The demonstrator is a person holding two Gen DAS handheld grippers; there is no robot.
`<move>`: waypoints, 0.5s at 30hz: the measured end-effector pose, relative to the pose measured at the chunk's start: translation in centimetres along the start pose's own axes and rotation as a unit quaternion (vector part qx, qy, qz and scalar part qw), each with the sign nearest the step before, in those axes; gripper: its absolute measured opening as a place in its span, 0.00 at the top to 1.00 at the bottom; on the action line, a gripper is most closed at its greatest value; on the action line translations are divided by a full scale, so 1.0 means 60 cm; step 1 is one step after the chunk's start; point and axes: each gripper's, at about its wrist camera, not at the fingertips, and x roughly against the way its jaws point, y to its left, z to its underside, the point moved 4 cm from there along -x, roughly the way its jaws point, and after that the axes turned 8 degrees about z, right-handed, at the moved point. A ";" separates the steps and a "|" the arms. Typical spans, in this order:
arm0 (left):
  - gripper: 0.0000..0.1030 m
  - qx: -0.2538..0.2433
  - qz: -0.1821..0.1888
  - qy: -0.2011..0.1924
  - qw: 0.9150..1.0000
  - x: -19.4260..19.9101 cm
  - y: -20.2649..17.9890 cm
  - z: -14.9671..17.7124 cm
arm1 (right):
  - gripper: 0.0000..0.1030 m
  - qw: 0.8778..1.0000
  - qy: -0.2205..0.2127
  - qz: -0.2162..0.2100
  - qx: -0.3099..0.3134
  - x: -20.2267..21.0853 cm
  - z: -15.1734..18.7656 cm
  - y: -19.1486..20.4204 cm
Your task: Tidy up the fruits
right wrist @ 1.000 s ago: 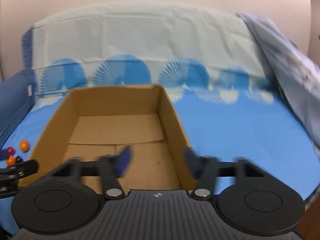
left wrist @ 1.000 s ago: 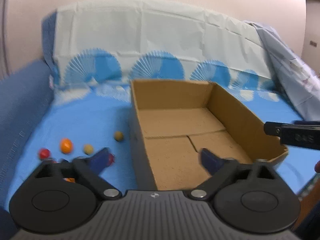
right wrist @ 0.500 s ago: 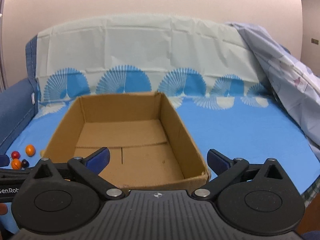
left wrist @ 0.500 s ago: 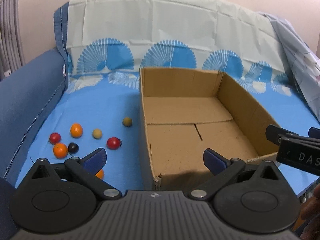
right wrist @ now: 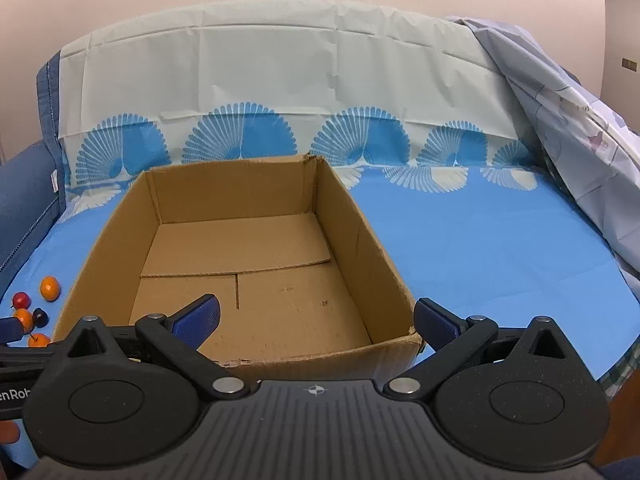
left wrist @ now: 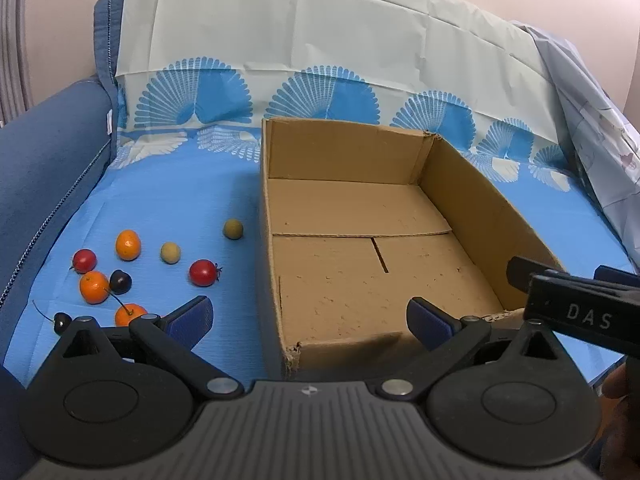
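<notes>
Several small fruits lie on the blue sheet left of an empty cardboard box [left wrist: 480, 200]: oranges [left wrist: 128, 245], red ones [left wrist: 203, 273], dark cherries [left wrist: 120, 281] and yellow-green ones [left wrist: 170, 252]. My left gripper [left wrist: 310, 320] is open and holds nothing, hovering over the box's near left corner, with the fruits just beyond its left finger. My right gripper [right wrist: 316, 322] is also wide open and holds nothing, over the near edge of the box [right wrist: 372, 248]. In the right wrist view, some fruits [right wrist: 50, 288] show at the far left.
The blue sheet [right wrist: 500, 248] runs flat to the right of the box. A dark blue padded side [left wrist: 44, 168] rises at the left, a pale draped backrest [left wrist: 320, 40] behind, and a light patterned cloth [right wrist: 580, 152] hangs at the right. The right gripper's finger [left wrist: 560, 292] reaches in at the right.
The right gripper's jaws have spread from a narrow gap to wide open. Both views have sharpened from blur, and both have tipped down a little; the box and fruits lie as before.
</notes>
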 end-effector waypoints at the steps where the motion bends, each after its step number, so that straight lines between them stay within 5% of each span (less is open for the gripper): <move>1: 0.00 0.000 0.000 0.000 1.000 0.000 -0.001 0.000 | 0.01 1.000 -0.002 0.001 0.002 -0.001 0.003 -0.002; 15: 0.00 0.001 0.000 0.001 1.000 -0.001 -0.004 0.002 | 0.01 1.000 -0.002 0.004 0.001 -0.003 0.005 -0.002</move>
